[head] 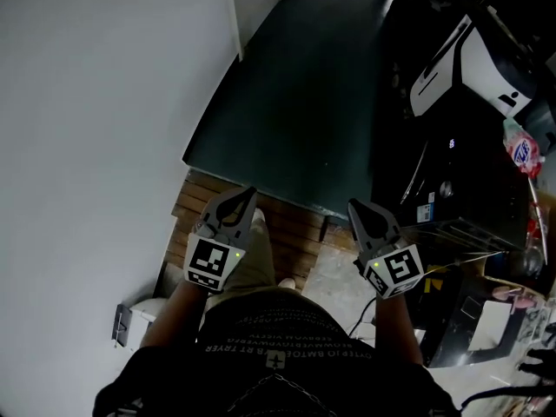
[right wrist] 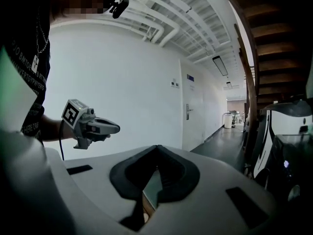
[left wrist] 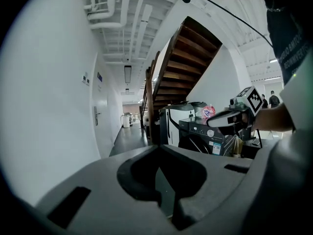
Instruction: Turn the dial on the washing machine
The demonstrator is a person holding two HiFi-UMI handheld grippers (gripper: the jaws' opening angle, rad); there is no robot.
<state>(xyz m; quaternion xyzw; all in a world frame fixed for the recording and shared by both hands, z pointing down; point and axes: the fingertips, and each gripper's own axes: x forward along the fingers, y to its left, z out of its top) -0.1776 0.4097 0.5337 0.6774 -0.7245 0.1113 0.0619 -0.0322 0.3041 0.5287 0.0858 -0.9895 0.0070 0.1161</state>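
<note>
**A:** What are the two claws doing?

**B:** The person is holding both out in front at about the same height. The left claw (head: 249, 195) is sitting closed, its tips meeting with nothing between them. The right claw (head: 353, 203) is closed too, and is gripping nothing.

**A:** And where is the washing machine (left wrist: 198, 130) standing?

**B:** It is standing on the right side of the corridor, a dark unit just to the right of a white-and-black machine (left wrist: 172, 119). In the left gripper view the right claw is showing in front of its right part.

**A:** Is the dial (left wrist: 210, 132) showing?

**B:** Only as a small pale round knob on the front panel, seen from the left gripper view. Neither claw is touching it. Both are hanging in the air, apart from the machine.

**A:** Is anything lying on top of it?

**B:** A pink and white bag (left wrist: 208, 112) is resting on its top.

**A:** What is surrounding the person?

**B:** A white wall (head: 87, 102) is running along the left, with a door (right wrist: 191, 112) further down it. The dark floor (head: 295, 85) is stretching away ahead. A wooden staircase (left wrist: 188, 62) is rising overhead above the machines.
</note>
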